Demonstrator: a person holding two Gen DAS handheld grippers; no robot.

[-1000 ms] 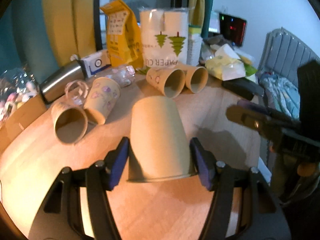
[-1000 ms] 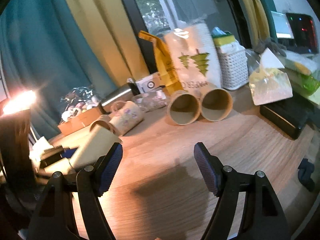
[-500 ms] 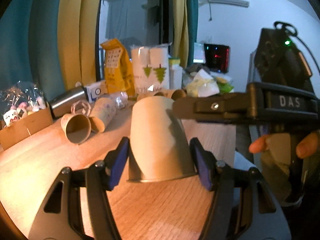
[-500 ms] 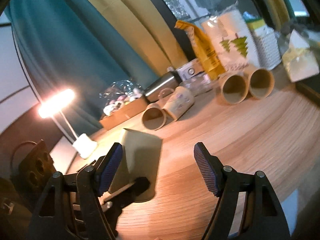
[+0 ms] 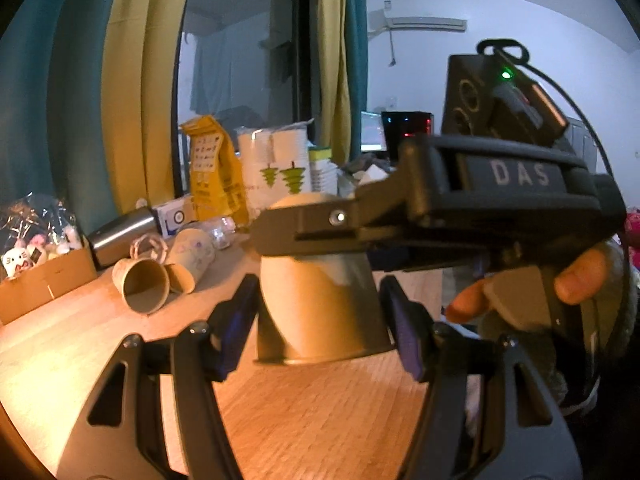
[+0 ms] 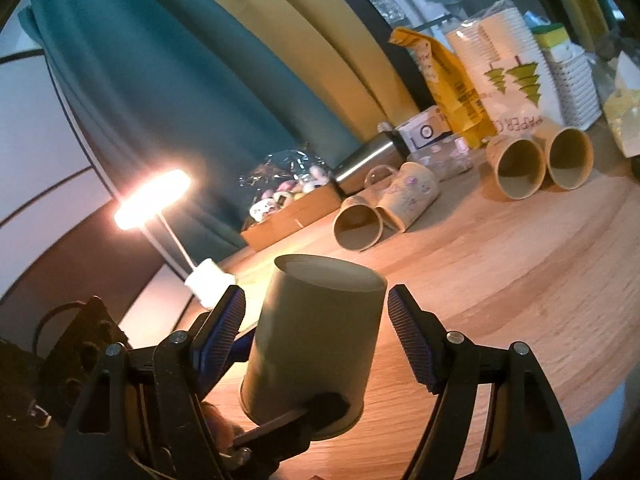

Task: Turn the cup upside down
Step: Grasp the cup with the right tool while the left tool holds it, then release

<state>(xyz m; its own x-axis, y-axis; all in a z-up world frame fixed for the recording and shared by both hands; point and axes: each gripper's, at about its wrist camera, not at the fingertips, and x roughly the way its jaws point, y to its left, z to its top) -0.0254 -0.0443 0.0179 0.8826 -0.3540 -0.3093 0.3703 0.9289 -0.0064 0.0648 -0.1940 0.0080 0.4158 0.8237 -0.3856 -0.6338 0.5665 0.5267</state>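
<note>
A tan paper cup [image 5: 320, 300] stands upside down, rim low near the wooden table [image 5: 300, 420]. My left gripper [image 5: 320, 322] is shut on the cup near its rim. My right gripper [image 6: 316, 332] is open, with a finger on each side of the same cup [image 6: 316, 336] near its upturned base, not touching. In the left wrist view the right gripper's body crosses in front of the cup's top.
Several paper cups [image 6: 516, 168] and a floral mug [image 6: 408, 196] lie on their sides at the back. Behind them are a steel flask [image 6: 364, 160], a yellow bag [image 6: 444, 84] and a pack of paper cups [image 6: 504, 68]. A lit lamp [image 6: 152, 200] stands at the left.
My right gripper has swung in from the right and now straddles the top of the cup. My left gripper has kept its hold on the cup and tilted level.
</note>
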